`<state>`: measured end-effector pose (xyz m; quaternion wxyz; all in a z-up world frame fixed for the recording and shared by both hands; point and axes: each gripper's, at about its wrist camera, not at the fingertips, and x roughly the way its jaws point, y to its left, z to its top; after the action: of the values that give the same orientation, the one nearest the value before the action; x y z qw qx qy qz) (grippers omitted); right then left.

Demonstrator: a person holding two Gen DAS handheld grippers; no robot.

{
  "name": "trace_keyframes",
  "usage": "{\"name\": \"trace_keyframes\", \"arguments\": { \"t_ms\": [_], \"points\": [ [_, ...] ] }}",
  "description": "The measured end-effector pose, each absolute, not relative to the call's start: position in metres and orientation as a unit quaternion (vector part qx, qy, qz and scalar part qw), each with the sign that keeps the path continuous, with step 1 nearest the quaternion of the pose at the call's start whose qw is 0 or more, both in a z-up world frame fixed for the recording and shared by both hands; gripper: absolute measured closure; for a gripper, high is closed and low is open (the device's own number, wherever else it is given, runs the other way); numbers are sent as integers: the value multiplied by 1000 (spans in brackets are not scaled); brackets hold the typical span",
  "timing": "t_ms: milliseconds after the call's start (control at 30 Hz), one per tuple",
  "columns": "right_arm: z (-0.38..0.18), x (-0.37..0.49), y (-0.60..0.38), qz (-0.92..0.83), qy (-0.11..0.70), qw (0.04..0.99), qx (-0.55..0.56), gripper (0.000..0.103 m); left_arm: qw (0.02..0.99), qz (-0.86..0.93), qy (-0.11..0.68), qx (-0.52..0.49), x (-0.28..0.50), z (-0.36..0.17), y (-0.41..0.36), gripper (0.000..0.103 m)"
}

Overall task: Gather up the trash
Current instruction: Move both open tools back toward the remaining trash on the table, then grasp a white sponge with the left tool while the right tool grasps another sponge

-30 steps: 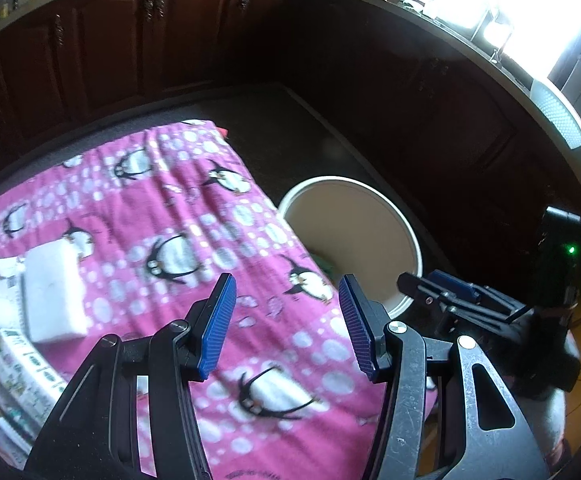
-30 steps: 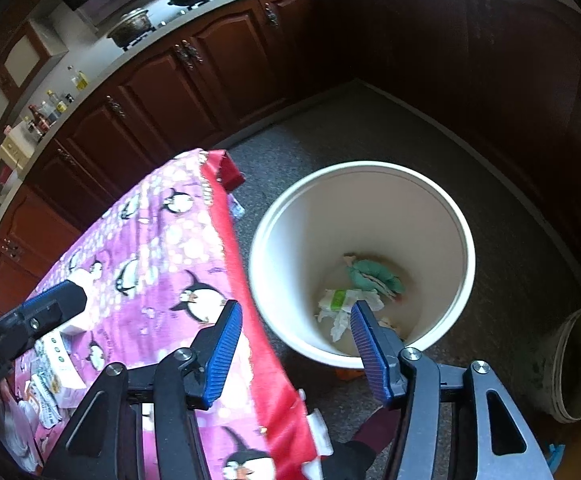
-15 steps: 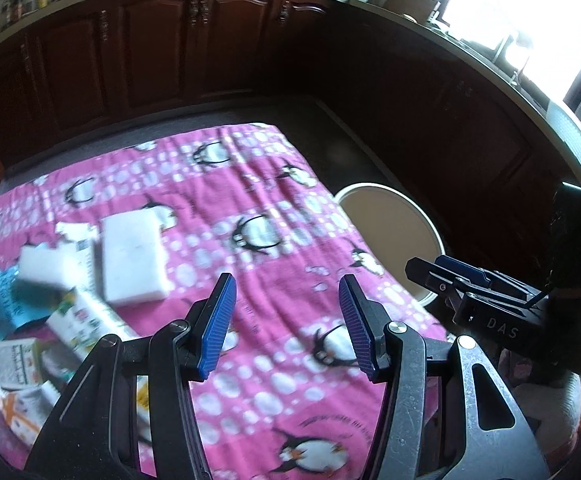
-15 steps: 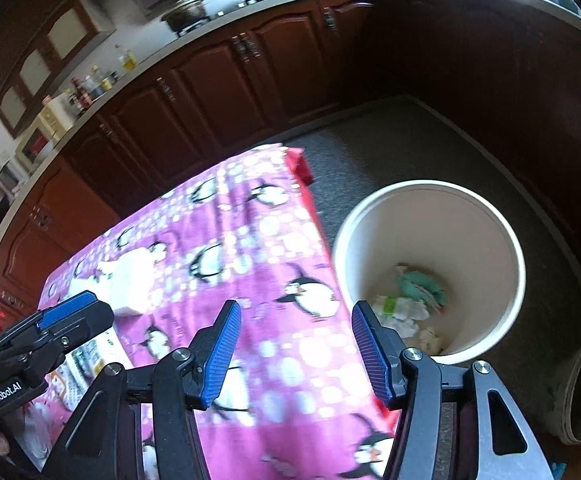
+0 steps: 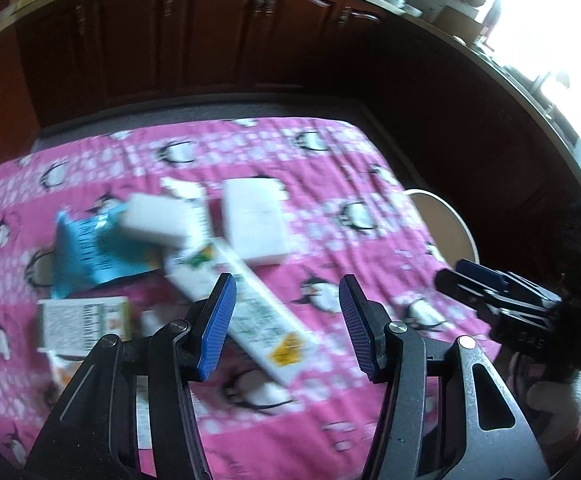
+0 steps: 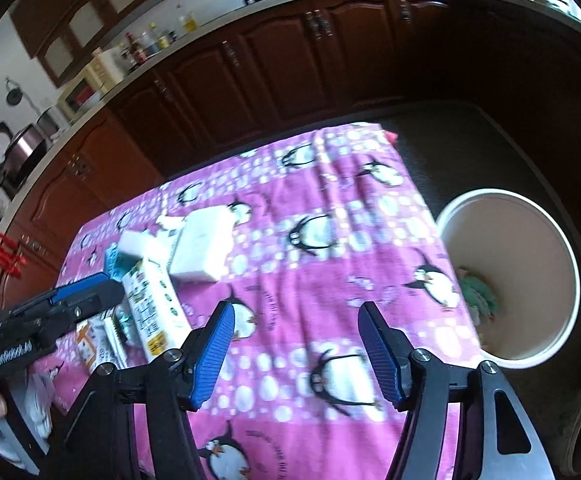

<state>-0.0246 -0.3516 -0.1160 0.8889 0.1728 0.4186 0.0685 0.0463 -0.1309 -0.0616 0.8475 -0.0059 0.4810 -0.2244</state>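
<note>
Our left gripper (image 5: 286, 322), fingers apart and empty, hovers nearest the long white carton (image 5: 246, 312), which lies diagonally toward the worktop's (image 5: 330, 168) near edge.

open left gripper (image 5: 286, 322), long carton (image 5: 246, 312) beneath

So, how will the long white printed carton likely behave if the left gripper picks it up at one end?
The long white printed carton looks thin-walled, so probably light and crushable. Held at one end, it may droop or swing, being long. The left gripper is open.
</note>
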Motion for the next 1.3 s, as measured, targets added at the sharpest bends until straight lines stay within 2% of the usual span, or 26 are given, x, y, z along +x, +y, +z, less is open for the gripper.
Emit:
{"name": "trace_keyframes", "arguments": {
  "t_ms": [200, 467, 800, 1200, 1233, 1300],
  "points": [
    [-119, -14, -334, 90, 430, 882, 168, 41, 840, -189, 505, -58, 73, -74, -83, 39],
    [-124, 19, -308, 114, 448, 871, 163, 40, 831, -157, 524, -97, 114, -88, -57, 38],
    [-124, 46, -288, 135, 456, 866, 155, 40, 824, -144, 539, -101, 151, -101, -67, 38],
    [-132, 58, -292, 136, 466, 859, 163, 39, 821, -143, 552, -31, 164, -118, -97, 38],
    [-133, 59, -291, 135, 467, 858, 164, 39, 820, -147, 552, -30, 164, -120, -97, 39],
    [-134, 62, -290, 137, 468, 857, 165, 39, 825, -149, 545, -19, 163, -120, -97, 49]
  ]
}}
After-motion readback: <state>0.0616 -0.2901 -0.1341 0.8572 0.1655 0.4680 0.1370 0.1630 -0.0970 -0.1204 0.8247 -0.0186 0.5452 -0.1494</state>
